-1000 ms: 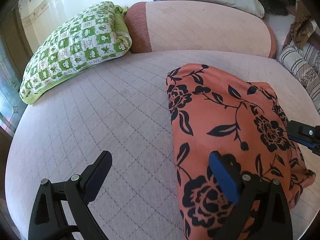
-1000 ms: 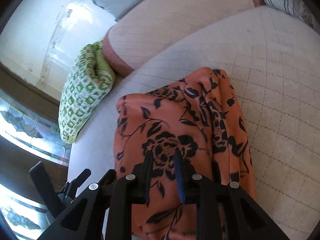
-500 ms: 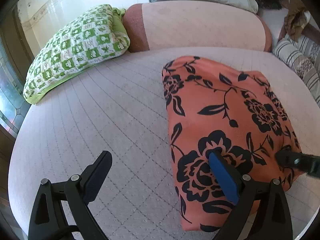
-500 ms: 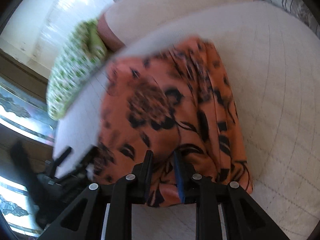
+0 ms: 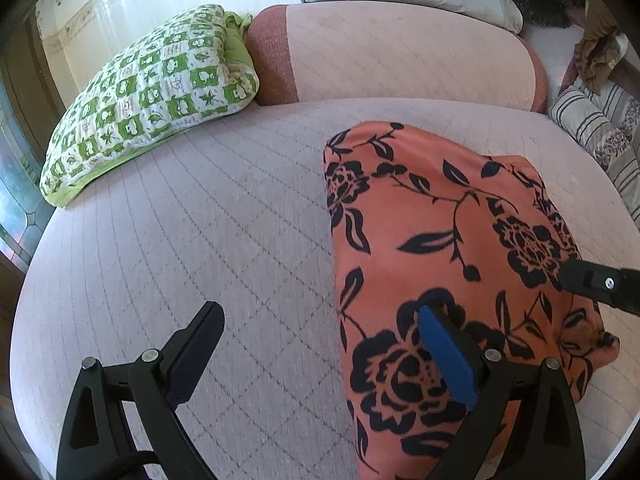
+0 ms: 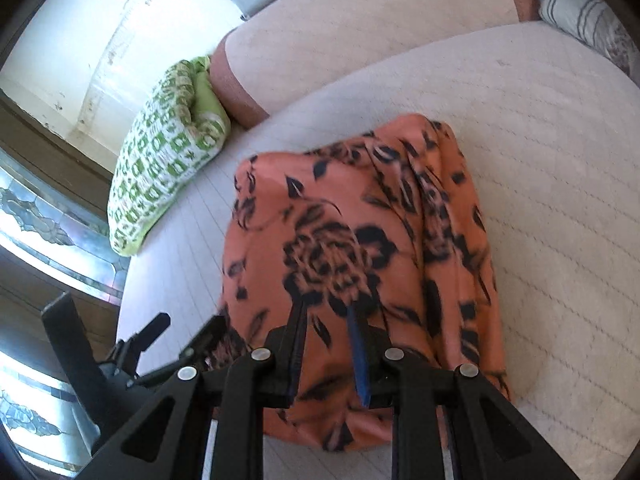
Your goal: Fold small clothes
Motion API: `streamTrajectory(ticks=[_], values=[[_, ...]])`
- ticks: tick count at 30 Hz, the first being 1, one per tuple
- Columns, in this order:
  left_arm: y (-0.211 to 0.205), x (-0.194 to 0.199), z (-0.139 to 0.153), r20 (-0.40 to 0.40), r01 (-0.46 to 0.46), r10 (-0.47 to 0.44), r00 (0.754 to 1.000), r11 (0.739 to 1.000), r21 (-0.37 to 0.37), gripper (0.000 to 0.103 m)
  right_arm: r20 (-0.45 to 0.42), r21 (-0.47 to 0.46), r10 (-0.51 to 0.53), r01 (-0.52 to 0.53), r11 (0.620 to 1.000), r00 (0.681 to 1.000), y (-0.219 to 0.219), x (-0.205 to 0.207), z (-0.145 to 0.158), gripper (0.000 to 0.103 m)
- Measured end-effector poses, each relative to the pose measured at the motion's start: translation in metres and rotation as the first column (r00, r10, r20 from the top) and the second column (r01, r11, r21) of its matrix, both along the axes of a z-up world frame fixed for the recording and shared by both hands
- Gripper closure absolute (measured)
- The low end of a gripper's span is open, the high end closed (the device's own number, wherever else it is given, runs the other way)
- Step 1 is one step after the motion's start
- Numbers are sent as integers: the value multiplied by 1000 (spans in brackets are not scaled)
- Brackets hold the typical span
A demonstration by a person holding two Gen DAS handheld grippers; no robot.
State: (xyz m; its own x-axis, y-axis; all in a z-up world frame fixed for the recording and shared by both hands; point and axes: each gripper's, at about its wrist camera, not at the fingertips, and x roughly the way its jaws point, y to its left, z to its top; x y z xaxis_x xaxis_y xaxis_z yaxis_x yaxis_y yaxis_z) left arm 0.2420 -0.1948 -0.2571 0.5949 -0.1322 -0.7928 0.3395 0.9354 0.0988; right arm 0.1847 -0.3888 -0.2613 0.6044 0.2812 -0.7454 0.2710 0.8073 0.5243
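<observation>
My right gripper (image 6: 328,320) is clenched on the orange black-flowered folded cloth (image 5: 444,248), which lies on the quilted pale-pink mattress (image 5: 200,220); my left gripper (image 5: 320,344) hangs spread wide, one finger over that cloth.

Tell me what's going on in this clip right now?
A person holding a gripper in each hand is folding an orange floral garment on a pale quilted bed. The right gripper has its fingers nearly closed over the cloth's near edge; whether it actually pinches the fabric is hard to tell. The left gripper is wide open, one finger over the garment, gripping nothing. A green checked pillow lies behind.
</observation>
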Motion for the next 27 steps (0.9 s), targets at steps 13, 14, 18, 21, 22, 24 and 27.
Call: streamTrajectory(ticks=[13,14,18,21,22,24,27], values=[[-3,22,-8,-27,-1,1,1000,1000,-9,5,-45,-35,-16,15,999,999,-2,59,-31,78],[-3,21,-7,-24,0,0,1000,1000,-5,5,-43,-33,-15,14,999,999,-2,59,-29,79],[-1,15,-4,-18,-9,9,1000,1000,-2,6,-16,-14,-9,9,1000,1000,-6,48,-22,78],[-1,10,-1,-15,-12,12,1000,1000,-2,6,24,-12,-15,16,1000,1000,-13,34,-13,78],[-1,9,0,-12,-13,13,1000,1000,-2,6,45,-15,-25,26,1000,999,-17,27,-9,77],[0,6,1,-11,-15,15,1000,1000,-4,6,81,-11,-46,48,999,996,-22,19,-1,61],[1,1,2,-10,-16,16,1000,1000,-2,6,133,3,-79,79,997,988,-26,6,7,25]])
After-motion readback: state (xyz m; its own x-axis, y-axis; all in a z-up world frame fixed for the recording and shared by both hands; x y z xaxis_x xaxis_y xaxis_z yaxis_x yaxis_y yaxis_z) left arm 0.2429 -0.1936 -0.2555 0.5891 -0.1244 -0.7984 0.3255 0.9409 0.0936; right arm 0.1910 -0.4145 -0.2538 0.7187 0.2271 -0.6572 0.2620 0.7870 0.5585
